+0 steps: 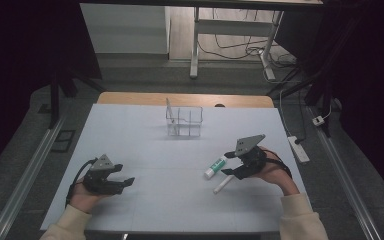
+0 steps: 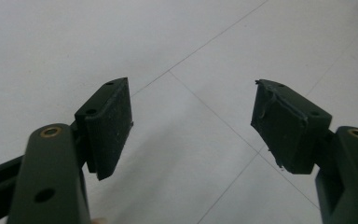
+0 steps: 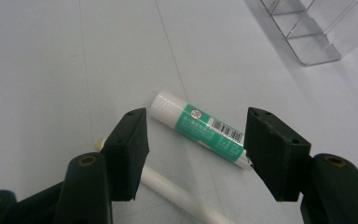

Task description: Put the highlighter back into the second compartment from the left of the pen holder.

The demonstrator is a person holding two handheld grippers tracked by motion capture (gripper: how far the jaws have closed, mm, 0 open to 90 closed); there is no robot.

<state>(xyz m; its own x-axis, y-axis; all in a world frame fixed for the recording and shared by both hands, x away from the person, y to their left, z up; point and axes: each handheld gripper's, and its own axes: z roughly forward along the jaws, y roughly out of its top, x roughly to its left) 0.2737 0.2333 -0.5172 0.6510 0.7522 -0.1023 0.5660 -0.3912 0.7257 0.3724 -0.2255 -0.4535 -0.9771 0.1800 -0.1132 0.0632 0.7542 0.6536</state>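
Right claw [image 3: 193, 140]: jaws wide, holding nothing, poised just beside the glue stick [image 3: 200, 129] lying on the white surface [image 1: 145, 150]. A white pen [image 1: 223, 184] lies near the stick. A clear organizer [image 1: 184, 121] stands beyond it. Left claw [image 2: 191, 126]: wide, well apart from the stick.

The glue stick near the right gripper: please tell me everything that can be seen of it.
The glue stick is a small cylinder with a white cap end and a green and white label that carries a barcode and a small round red mark. It looks like plastic. It lies flat on its side on the white table, closed. The open right gripper hovers just short of it, jaws on either side, not touching. A thin white pen-like stick lies near it; I cannot tell whether they touch.
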